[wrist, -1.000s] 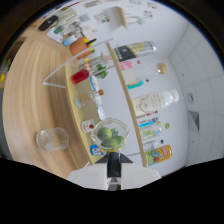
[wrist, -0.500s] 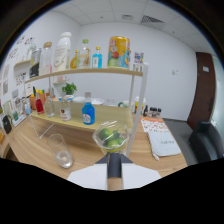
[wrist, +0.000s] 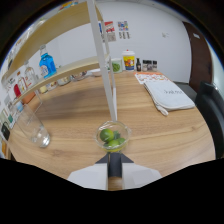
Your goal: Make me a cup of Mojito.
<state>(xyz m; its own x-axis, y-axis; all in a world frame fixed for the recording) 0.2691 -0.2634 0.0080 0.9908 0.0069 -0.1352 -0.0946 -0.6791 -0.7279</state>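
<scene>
A small clear cup [wrist: 113, 137] with green lime pieces [wrist: 106, 135] inside sits right at my fingertips, low over the wooden table [wrist: 150, 135]. My gripper [wrist: 114, 161] is shut on the cup's near rim, and its fingers meet in a narrow line below it. An empty clear glass [wrist: 35, 131] stands on the table off to the left of the fingers.
A white shelf post [wrist: 107, 75] rises just beyond the cup. The shelf [wrist: 65, 70] at left carries a blue bottle [wrist: 47, 64] and several small bottles. Farther back are jars [wrist: 129, 61], an open booklet [wrist: 168, 93] and a dark chair [wrist: 211, 107].
The view has swung from tilted sideways to level, then dipped down toward the tabletop. The cup of limes stayed at my fingertips throughout and now hangs close over the table.
</scene>
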